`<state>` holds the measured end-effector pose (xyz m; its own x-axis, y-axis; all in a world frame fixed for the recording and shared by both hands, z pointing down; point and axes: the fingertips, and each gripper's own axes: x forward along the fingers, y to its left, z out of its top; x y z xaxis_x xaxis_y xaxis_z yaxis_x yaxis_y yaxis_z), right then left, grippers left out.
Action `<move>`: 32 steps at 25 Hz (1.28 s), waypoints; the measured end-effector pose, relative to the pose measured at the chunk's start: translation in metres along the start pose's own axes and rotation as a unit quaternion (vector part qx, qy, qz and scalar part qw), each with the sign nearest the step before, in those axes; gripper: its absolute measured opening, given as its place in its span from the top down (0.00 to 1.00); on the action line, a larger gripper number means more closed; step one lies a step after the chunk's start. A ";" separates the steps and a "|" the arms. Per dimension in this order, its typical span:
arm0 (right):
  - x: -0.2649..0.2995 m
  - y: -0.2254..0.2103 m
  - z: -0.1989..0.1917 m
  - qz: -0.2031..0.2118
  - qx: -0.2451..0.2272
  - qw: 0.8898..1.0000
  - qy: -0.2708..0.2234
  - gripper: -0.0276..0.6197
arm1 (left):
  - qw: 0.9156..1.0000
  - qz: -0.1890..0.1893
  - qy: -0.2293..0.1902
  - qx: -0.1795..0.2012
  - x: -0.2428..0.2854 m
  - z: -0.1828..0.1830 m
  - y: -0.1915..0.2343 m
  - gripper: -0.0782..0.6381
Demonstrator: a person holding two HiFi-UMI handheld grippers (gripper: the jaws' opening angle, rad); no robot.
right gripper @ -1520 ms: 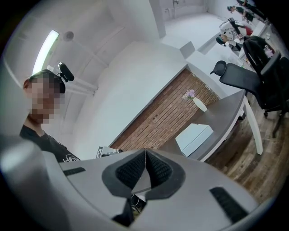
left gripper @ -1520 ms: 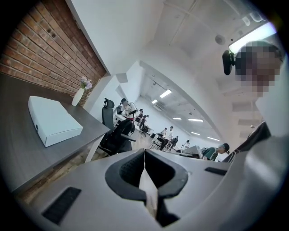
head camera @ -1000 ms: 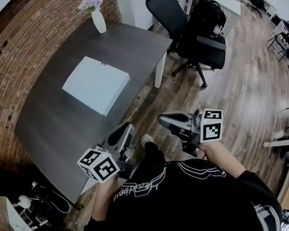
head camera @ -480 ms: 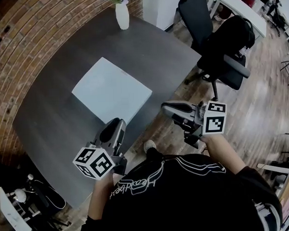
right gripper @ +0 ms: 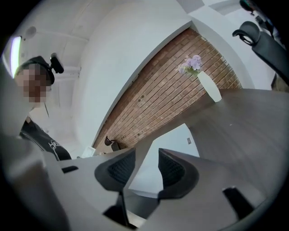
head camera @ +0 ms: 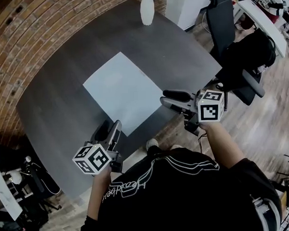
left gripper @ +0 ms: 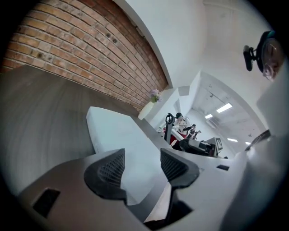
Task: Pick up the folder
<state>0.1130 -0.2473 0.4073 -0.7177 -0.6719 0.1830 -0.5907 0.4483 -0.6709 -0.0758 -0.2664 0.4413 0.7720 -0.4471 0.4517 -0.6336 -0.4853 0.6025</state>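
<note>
Both left tool (head camera: 108,129) and right tool (head camera: 165,98) hover empty, jaws just opened, near the folder (head camera: 122,92), vase (head camera: 147,11) and chair (head camera: 237,56) aside.

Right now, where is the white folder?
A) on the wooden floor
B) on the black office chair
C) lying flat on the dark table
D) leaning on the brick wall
C: the folder lies flat near the middle of the dark table, well apart from the vase at the far edge.
</note>
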 end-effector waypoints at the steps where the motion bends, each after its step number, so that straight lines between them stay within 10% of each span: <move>1: 0.004 -0.007 0.000 -0.006 -0.017 1.000 0.015 0.77 | 1.000 0.009 0.001 -0.006 0.001 -0.003 0.005 0.58; 32: 0.060 -0.124 -0.043 -0.054 -0.062 0.980 0.180 0.80 | 0.986 0.134 -0.007 -0.103 0.031 -0.056 0.063 0.58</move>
<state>0.1272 -0.3180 0.5321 -0.7188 -0.4775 0.5052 -0.6948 0.4693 -0.5450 -0.0889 -0.2688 0.5300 0.5760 -0.5505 0.6043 -0.7902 -0.1855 0.5841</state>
